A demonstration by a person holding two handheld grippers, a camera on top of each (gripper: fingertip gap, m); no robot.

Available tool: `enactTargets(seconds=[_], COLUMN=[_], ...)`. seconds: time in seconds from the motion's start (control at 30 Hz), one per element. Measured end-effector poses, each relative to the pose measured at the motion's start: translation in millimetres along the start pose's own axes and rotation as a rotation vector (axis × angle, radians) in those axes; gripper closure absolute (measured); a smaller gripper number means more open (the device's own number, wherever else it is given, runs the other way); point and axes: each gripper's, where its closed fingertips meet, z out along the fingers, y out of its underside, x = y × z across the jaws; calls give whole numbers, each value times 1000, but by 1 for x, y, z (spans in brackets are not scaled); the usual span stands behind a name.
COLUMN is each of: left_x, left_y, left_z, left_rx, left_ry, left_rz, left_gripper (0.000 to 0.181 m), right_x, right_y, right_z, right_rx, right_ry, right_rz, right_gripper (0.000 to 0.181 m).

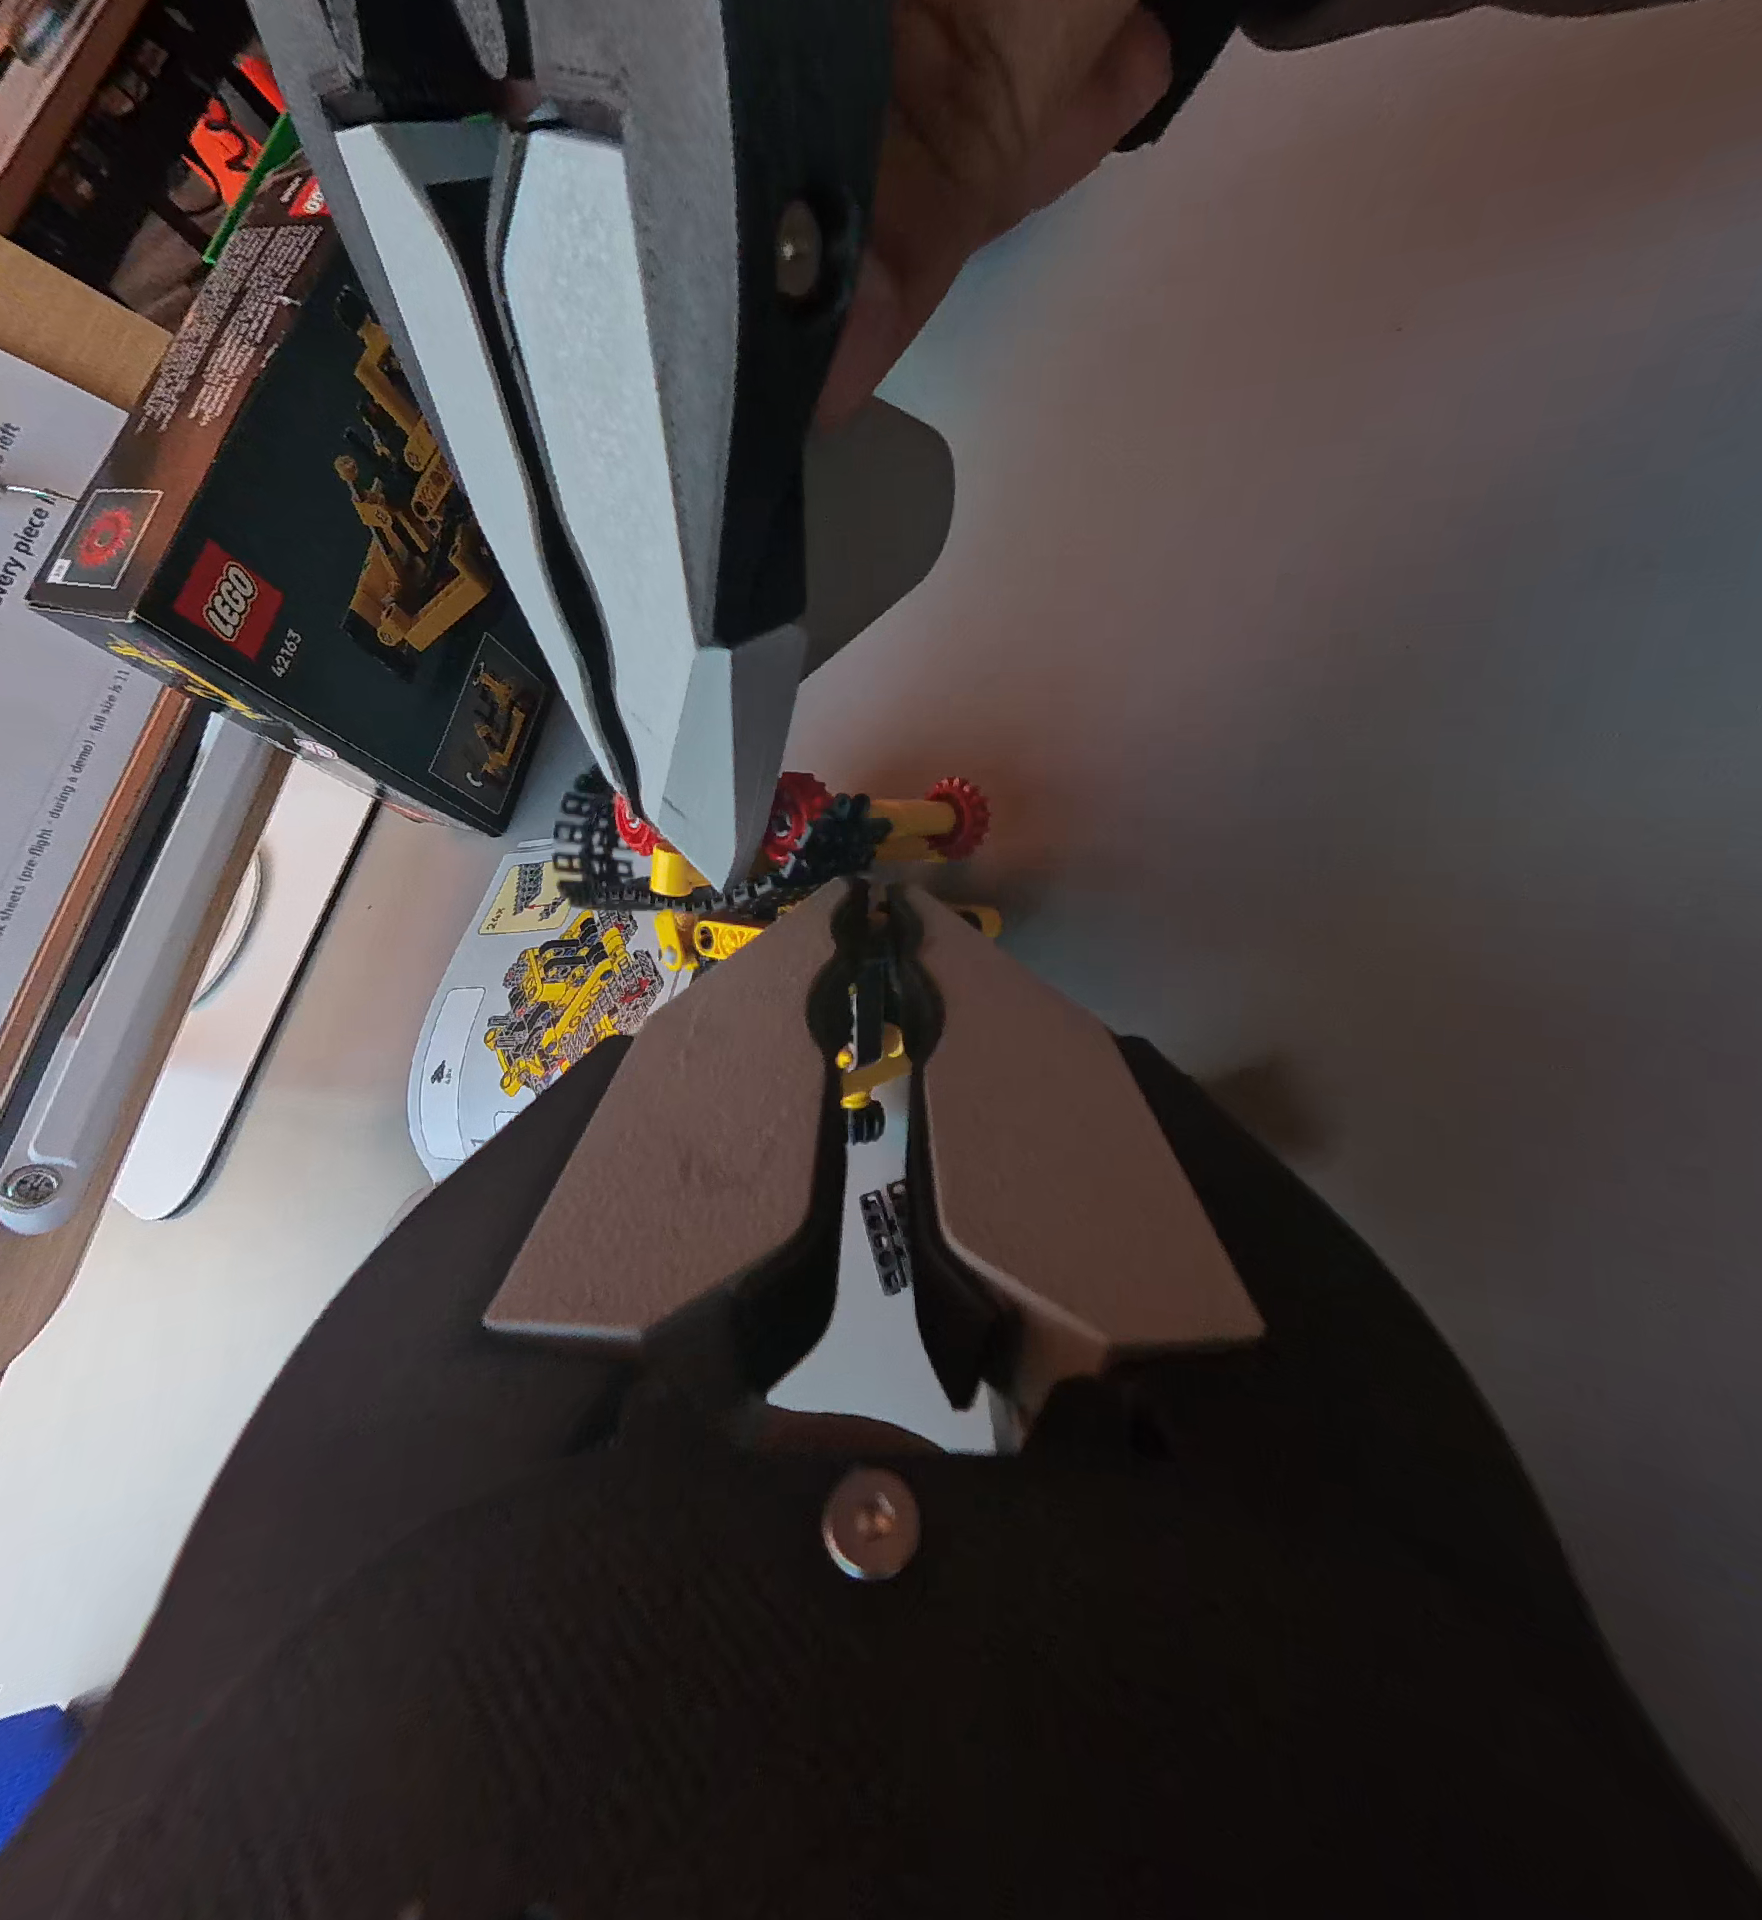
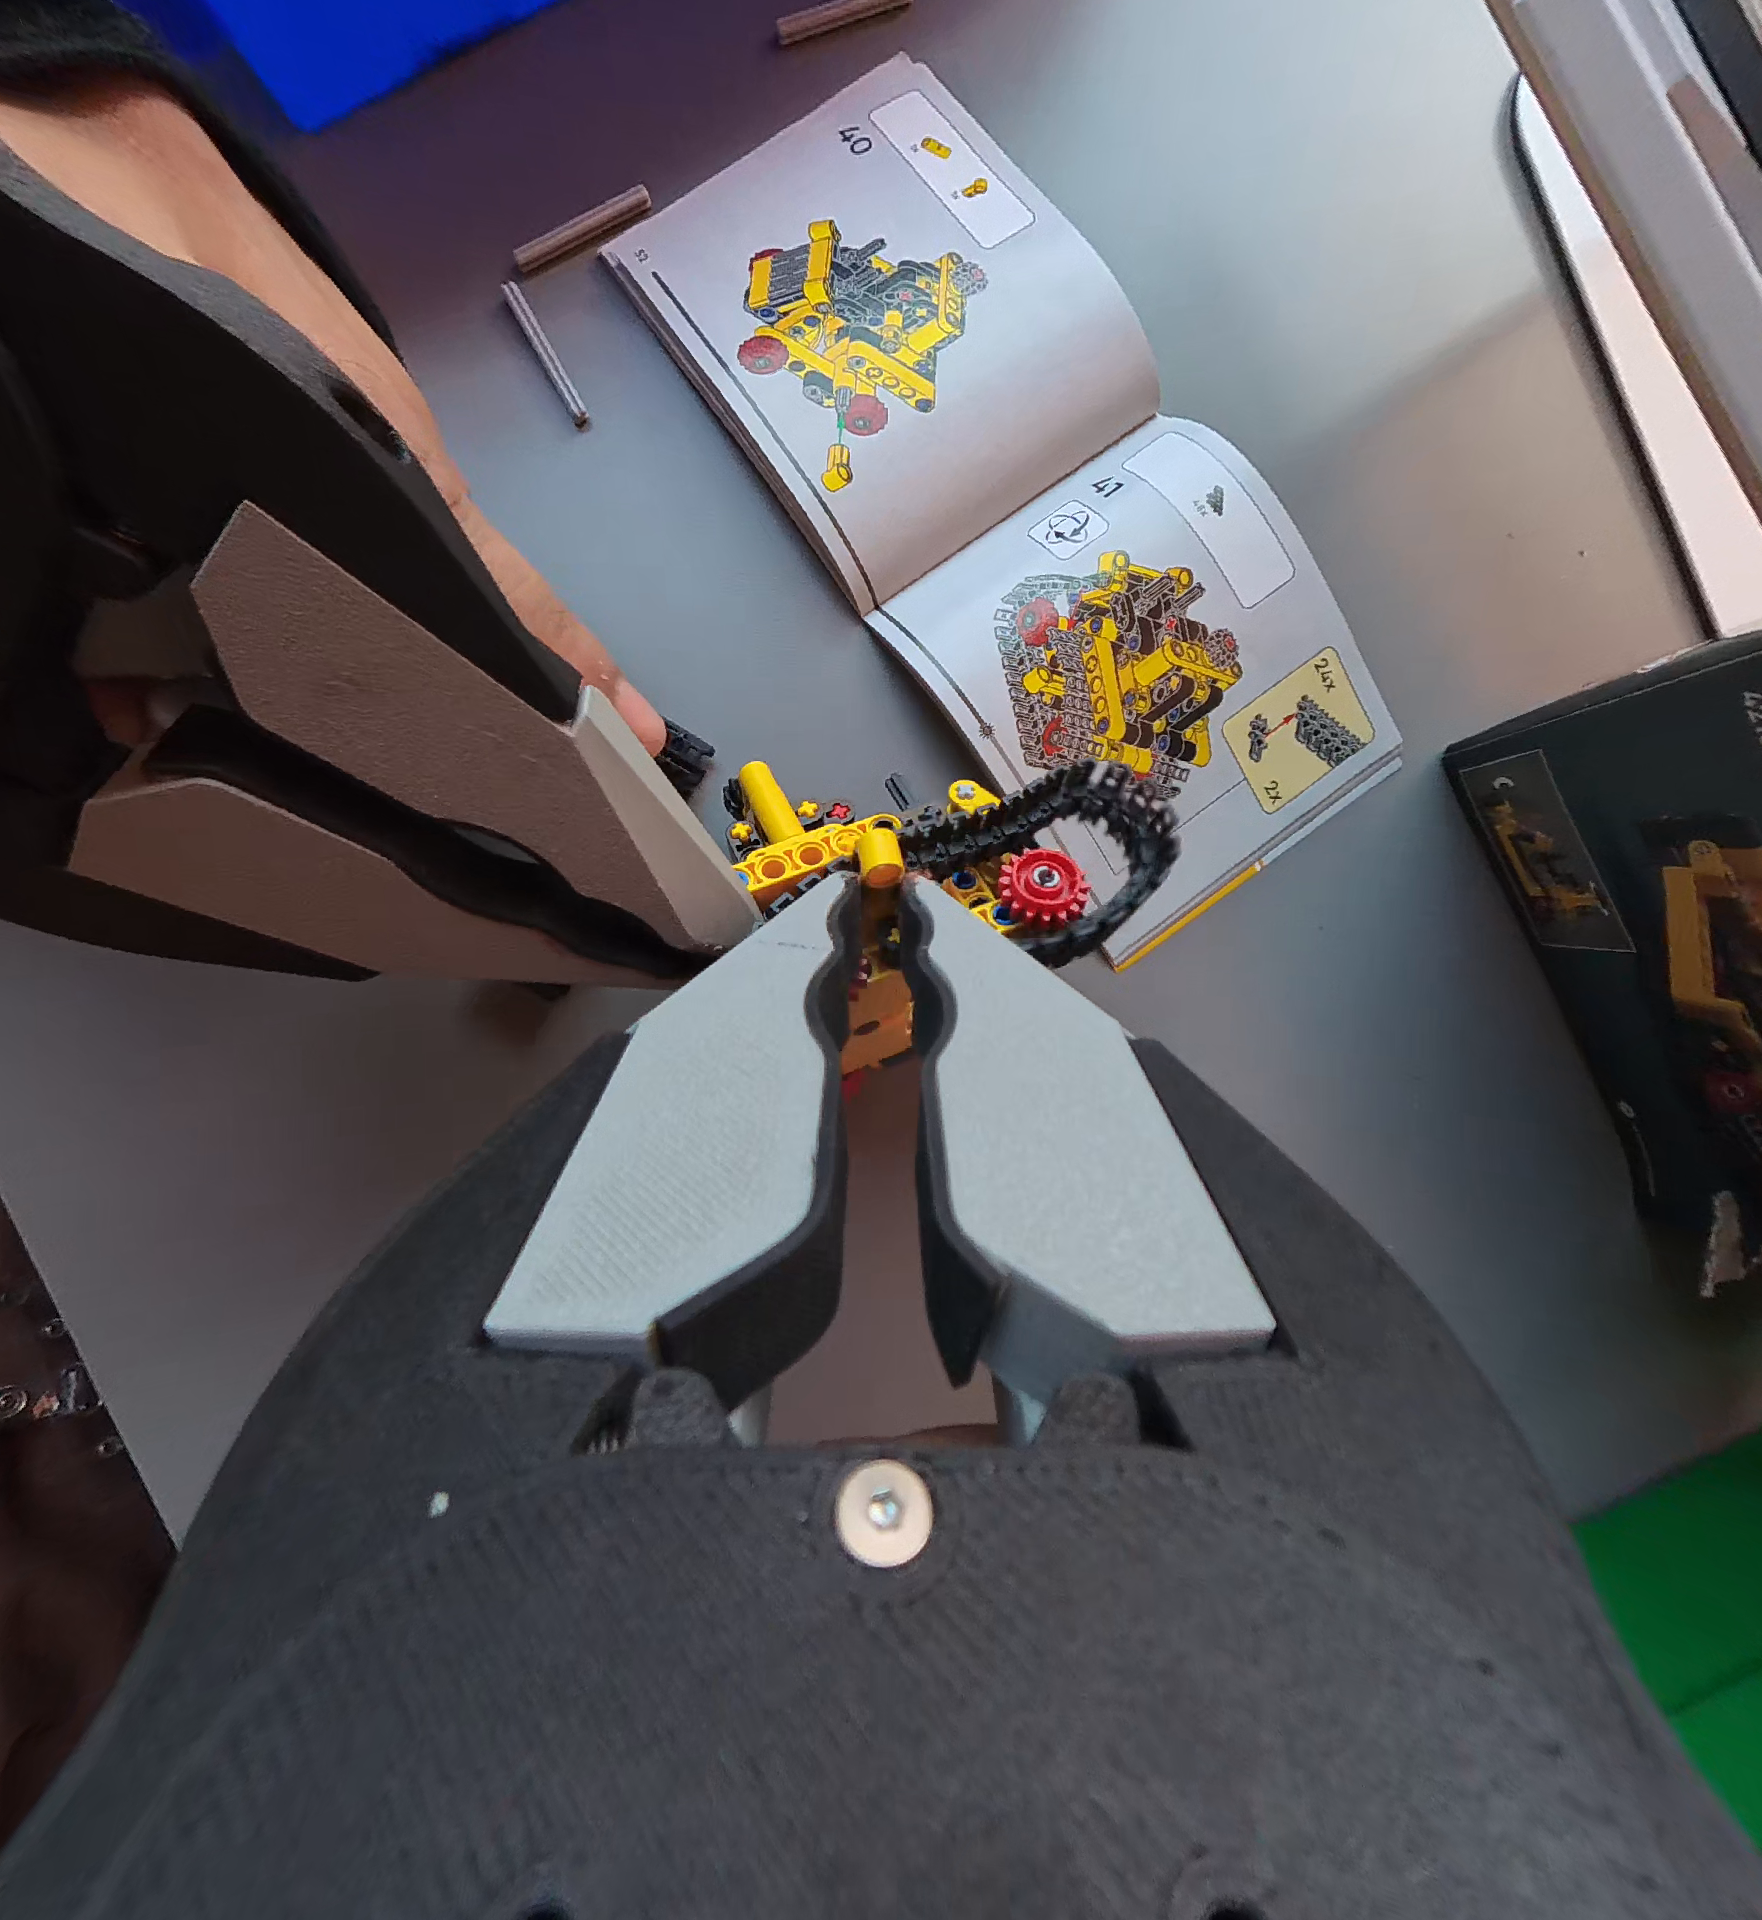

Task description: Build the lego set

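Grey, wedge-shaped fingers of the left gripper (image 1: 872, 904) fill the lower half of the left wrist view, nearly closed and pinching the yellow-and-black brick vehicle model (image 1: 861, 1049) in the narrow gap between them. From 11 o'clock the right gripper (image 1: 726, 878) reaches down, its pale tips pressed onto the same model beside a red toothed gear wheel (image 1: 960, 812). At 9 o'clock, farther off, the dark printed set box (image 1: 316, 582) lies on the pale table (image 1: 1376, 727). In the right wrist view, the right gripper (image 2: 872, 894) likewise has its grey fingers drawn close, clamping a yellow part of the model (image 2: 815, 852). A black linked track chain (image 2: 1095, 831) loops off the model toward 3 o'clock around the red gear (image 2: 1041, 883). Beyond, at 1 o'clock, the open illustrated instruction booklet (image 2: 1064, 343) lies flat.
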Motion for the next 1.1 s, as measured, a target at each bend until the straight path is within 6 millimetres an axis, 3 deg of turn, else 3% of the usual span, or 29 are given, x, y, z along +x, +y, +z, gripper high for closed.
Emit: enactTargets(seconds=[0.4, 0.8, 1.1], left_x=[-12, -21, -9], left_y=[-8, -10, -14], left_z=[-10, -2, -3], left_rx=[66, 56, 71], left_ry=[-62, -208, -202], left_rz=[-5, 31, 56], left_gripper=[181, 177, 172], right_x=[-1, 5, 2], right_y=[2, 3, -1], right_z=[0, -2, -16], right_rx=[48, 124, 253], right_ry=[-26, -54, -143], right_rz=[34, 111, 157], right_gripper=[178, 178, 169])
